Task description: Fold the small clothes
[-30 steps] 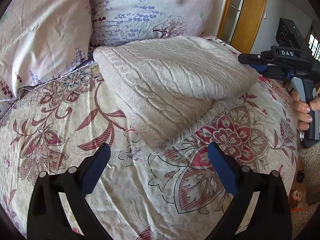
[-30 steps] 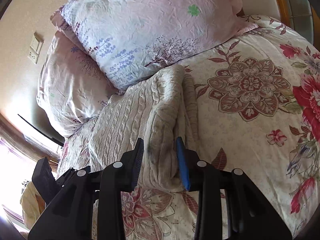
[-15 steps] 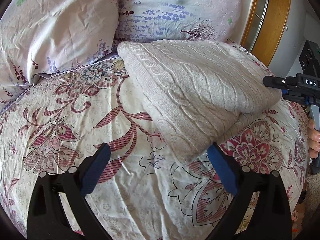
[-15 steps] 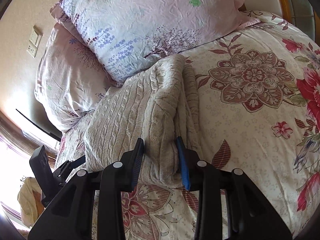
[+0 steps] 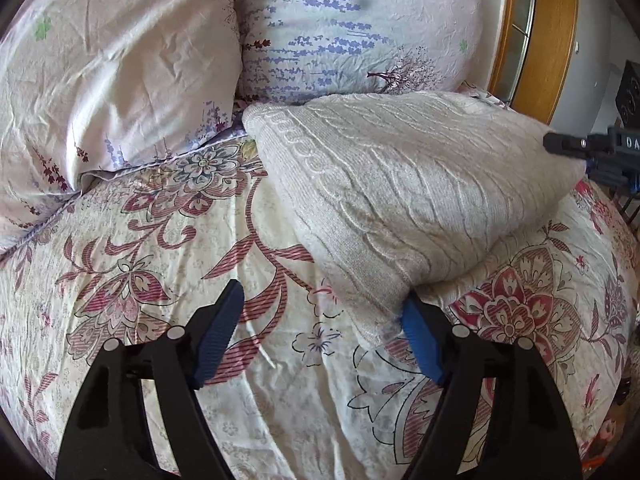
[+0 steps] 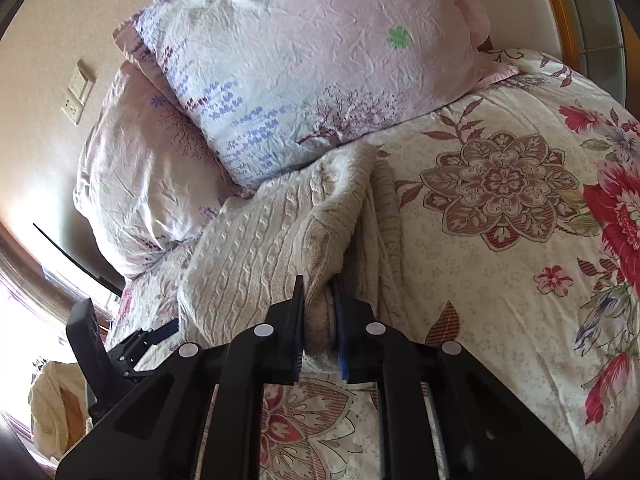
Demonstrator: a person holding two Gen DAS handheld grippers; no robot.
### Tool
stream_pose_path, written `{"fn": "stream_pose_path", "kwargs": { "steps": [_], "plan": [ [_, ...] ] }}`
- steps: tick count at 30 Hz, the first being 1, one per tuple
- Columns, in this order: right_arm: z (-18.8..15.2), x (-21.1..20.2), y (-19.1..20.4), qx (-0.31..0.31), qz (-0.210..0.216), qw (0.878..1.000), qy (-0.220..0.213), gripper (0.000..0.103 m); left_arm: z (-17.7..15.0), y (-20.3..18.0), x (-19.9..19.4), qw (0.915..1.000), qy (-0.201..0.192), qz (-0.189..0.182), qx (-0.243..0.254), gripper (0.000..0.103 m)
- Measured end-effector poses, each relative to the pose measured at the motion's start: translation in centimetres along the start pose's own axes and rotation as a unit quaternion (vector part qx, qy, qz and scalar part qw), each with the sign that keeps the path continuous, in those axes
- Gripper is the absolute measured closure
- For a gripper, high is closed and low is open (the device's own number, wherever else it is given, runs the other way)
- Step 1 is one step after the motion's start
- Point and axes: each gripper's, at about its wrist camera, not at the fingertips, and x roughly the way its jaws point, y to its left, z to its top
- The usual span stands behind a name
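Observation:
A cream cable-knit sweater (image 5: 400, 184) lies folded on the floral bedspread (image 5: 160, 264). My left gripper (image 5: 320, 304) hovers at its near corner with the jaws closing. That corner sits between them and brushes the right blue pad (image 5: 420, 340), while the left pad is clear of it. In the right wrist view my right gripper (image 6: 318, 292) is shut on a thick folded edge of the sweater (image 6: 256, 256). The right gripper (image 5: 580, 146) also shows at the sweater's far right end, and the left gripper (image 6: 132, 344) shows at the lower left.
Two pale printed pillows (image 5: 120, 60) (image 5: 352, 24) lean at the head of the bed, just behind the sweater. A wooden door frame (image 5: 560, 32) stands at the right. A wall switch (image 6: 78, 92) sits on the beige wall.
My right gripper's jaws have closed onto the sweater's folded edge. The left gripper has come up to the sweater's near corner and its jaws have narrowed around it.

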Motion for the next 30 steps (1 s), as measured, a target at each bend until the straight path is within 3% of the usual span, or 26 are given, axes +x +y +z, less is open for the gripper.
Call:
{"fn": "stream_pose_path", "kwargs": {
  "steps": [4,8,13,20,24,29,30],
  "plan": [
    [0.2,0.4,0.5,-0.014,-0.012,1.0,0.009,0.09,-0.9,-0.9,-1.0,0.9986,0.008,-0.027,0.045,0.025],
    [-0.1,0.6,-0.2,0.007,0.001,1.0,0.009,0.09,-0.8,-1.0,-0.5,0.9983,0.01,0.018,0.054,0.022],
    [-0.4,0.7,-1.0,0.025,0.007,1.0,0.011,0.09,-0.6,-1.2,-0.3,0.9967,0.005,0.041,0.069,0.022],
    [0.1,-1.3,-0.3,0.017,0.015,0.999,-0.032,0.091,0.0,1.7,-1.7,0.9995,-0.016,0.008,-0.028,0.022],
    [-0.2,-2.3,-0.9,0.012,0.004,0.999,-0.043,0.1,-0.1,2.8,-2.6,0.9968,-0.032,-0.003,-0.074,0.022],
    [-1.6,-0.8,-2.4,0.033,0.018,0.999,0.002,0.097,-0.7,2.1,-1.6,0.9986,-0.013,0.012,-0.051,0.02],
    [-1.6,-0.8,-2.3,0.033,0.023,0.999,0.002,0.091,-0.7,2.0,-1.6,0.9987,-0.011,0.013,-0.049,0.02]
  ]
}}
